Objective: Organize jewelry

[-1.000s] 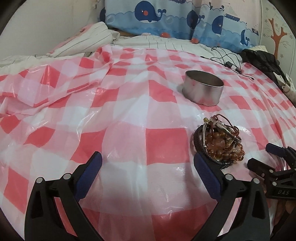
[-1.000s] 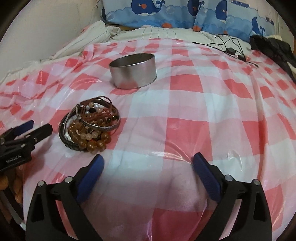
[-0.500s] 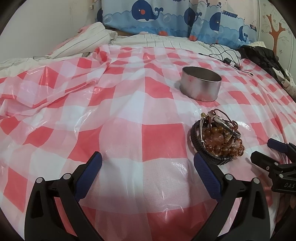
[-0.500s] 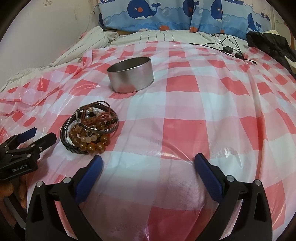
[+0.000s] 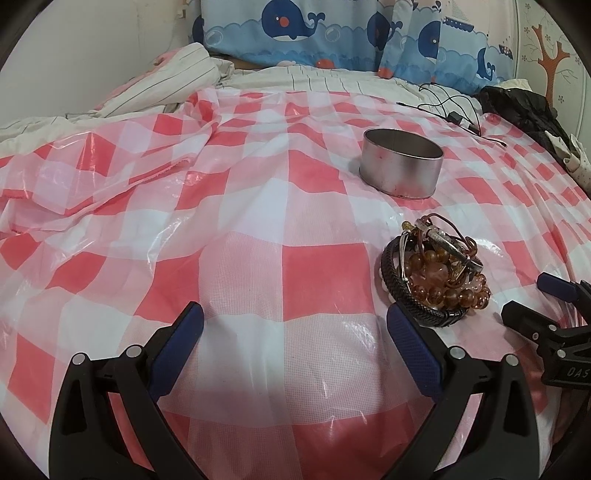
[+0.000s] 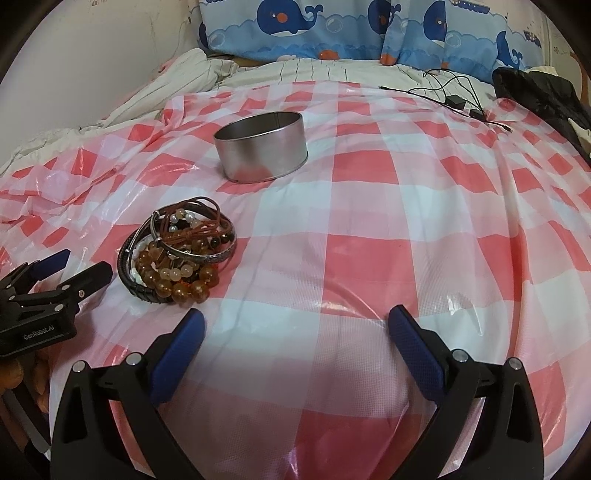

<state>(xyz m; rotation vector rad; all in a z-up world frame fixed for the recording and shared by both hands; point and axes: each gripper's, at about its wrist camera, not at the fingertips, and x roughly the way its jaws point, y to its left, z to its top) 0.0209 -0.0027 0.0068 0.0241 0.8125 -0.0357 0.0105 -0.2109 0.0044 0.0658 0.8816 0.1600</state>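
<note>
A heap of bracelets (image 5: pixel 432 269) (image 6: pixel 177 251) lies on the red-and-white checked cloth: amber beads, a black braided band, a silver bangle and brown cords. Behind it stands a round metal tin (image 5: pixel 400 168) (image 6: pixel 262 147) with no lid, and I cannot see its inside. My left gripper (image 5: pixel 295 332) hangs open over bare cloth, its right finger close to the heap's near left edge. My right gripper (image 6: pixel 295 332) is open too, to the right of the heap and holding nothing. Each gripper shows at the edge of the other's view.
The checked plastic cloth (image 5: pixel 258 229) covers a soft bed and is rumpled at the left. Whale-print pillows (image 6: pixel 332 26) line the back. A black cable with a plug (image 6: pixel 454 98) and a dark garment (image 5: pixel 524 107) lie at the back right.
Both grippers have drawn back and lifted slightly, so the tin and the heap sit a little farther off in each view. Nothing was gripped or shifted.
</note>
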